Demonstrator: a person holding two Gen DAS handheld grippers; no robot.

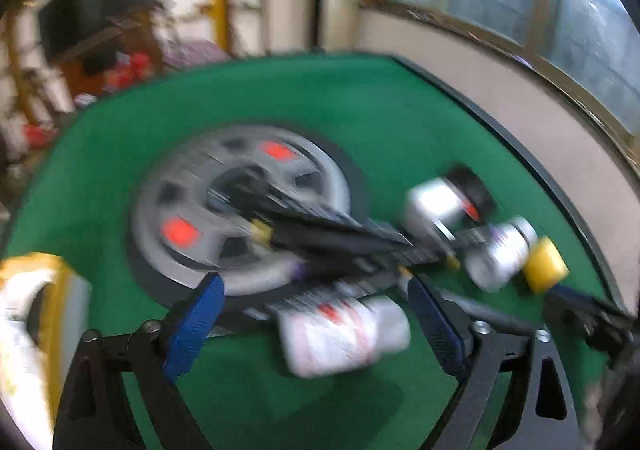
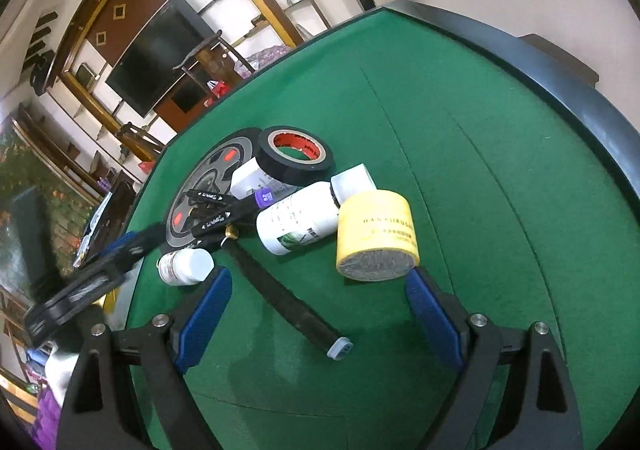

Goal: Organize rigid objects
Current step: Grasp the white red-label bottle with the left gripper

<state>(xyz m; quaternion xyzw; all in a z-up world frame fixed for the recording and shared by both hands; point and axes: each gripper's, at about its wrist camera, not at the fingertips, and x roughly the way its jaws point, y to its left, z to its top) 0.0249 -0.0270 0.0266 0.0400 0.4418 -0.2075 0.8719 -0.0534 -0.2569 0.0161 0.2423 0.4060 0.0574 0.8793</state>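
Right now both pairs of tongs hang over a green felt counter with a dark raised rim.

The right tongs stand wide with nothing between the blue pads. Just past the right pad, a squat yellow jar with a grey end face lies on its side, close to the pad, though contact cannot be told. Between the 2 pads a long black strip with a grey end cap lies on the felt, running from the cluster toward the counter's near edge.

The cluster sits near the counter's left edge. A round grey disc with red marks lies flat there, with several black marker pens lying across it. A black roll of tape with a red core rests against a small white box. A white plastic bottle with a green leaf label lies on its side touching the yellow jar, and a small pale cube sits behind them. A small white pill bottle lies on its side at the near edge of the disc, just beyond the left pad of the right tongs.

The left tongs also stand wide; the left wrist view is blurred, and the pill bottle shows between their blue fingers, though whether they touch it cannot be told. In the right wrist view the left tongs appear blurred at the counter's left edge.
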